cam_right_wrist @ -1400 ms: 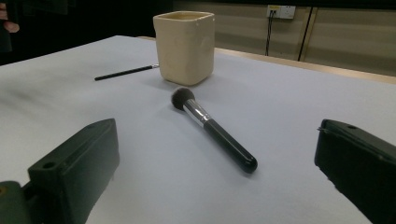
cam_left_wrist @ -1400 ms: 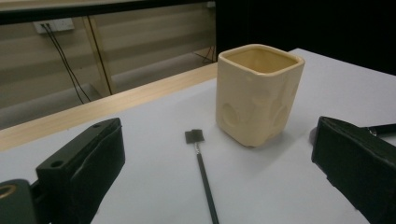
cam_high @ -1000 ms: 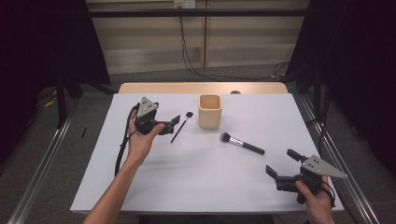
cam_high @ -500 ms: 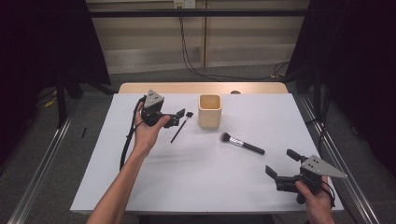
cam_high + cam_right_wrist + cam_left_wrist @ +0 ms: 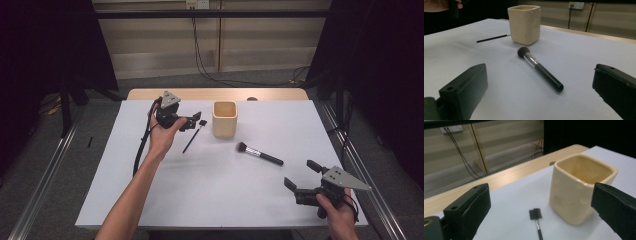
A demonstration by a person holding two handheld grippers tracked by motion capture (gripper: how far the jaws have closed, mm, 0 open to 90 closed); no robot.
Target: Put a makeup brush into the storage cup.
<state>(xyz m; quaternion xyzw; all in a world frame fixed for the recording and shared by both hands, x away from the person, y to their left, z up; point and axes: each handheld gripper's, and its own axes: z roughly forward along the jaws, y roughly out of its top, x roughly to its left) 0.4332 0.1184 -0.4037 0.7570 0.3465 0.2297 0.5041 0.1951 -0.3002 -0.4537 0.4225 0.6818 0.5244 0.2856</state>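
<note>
Left tongs (image 5: 196, 120), apart, have risen nearer the cup (image 5: 224, 119); right tongs (image 5: 299, 174) unmoved, apart.

The square cup (image 5: 580, 191) looks like glazed ceramic, cream-coloured and smooth, with a soft gloss and shallow round dimples on its walls. The powder brush (image 5: 539, 68) has a glossy black handle, a shiny metal ferrule and a dark, fluffy matt head. The thin brush (image 5: 193, 137) has a slim black handle and a small flat matt tip. The table's white cover (image 5: 210, 195) is matt and smooth like paper; its far edge (image 5: 150, 94) shows pale wood. The left gripper (image 5: 541, 202) and the right gripper (image 5: 536, 90) carry matt black jaws with slightly rough pads.
</note>
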